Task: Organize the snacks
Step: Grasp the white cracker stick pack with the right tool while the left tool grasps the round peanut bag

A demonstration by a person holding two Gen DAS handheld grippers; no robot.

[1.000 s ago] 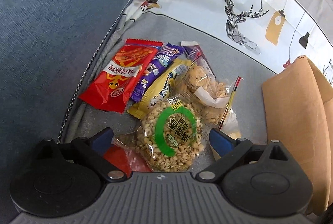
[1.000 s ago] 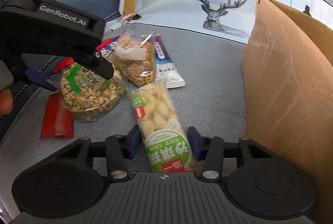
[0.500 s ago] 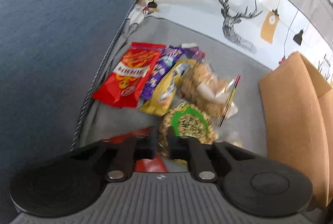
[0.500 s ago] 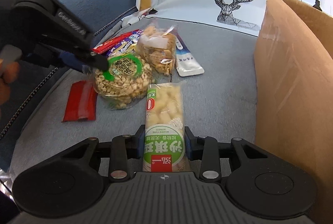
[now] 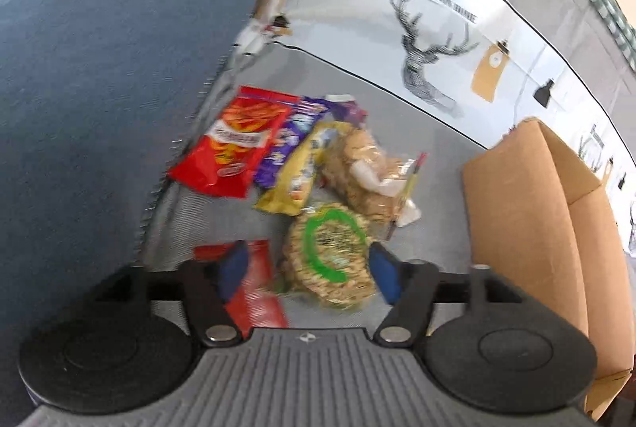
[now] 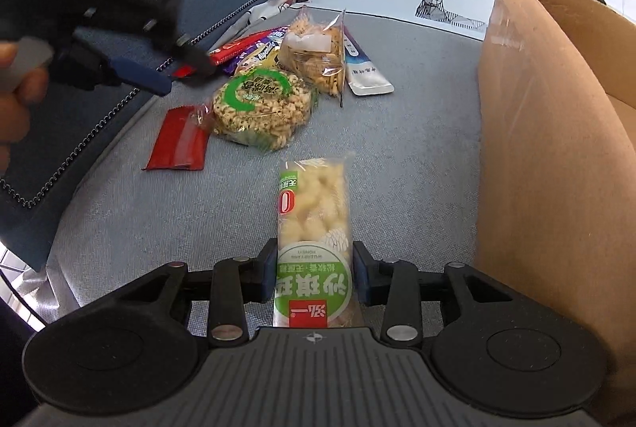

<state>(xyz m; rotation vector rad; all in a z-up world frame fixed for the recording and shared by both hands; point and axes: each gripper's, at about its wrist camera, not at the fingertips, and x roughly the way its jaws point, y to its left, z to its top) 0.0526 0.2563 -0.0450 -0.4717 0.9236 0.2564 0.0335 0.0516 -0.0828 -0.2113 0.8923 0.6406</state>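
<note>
Right gripper (image 6: 314, 276): fingers clamped on both sides of long snack pack (image 6: 314, 224), near front edge of sofa seat (image 6: 417, 101), just left of cardboard box (image 6: 556, 133).
Left gripper (image 5: 306, 268): fingers spread wide, holding nothing, above round cereal pack (image 5: 332, 260) and small red sachet (image 5: 254, 292).
Remaining packs piled near seat's back-left corner: red bag (image 5: 234, 141), biscuit bag (image 6: 314, 49).
</note>
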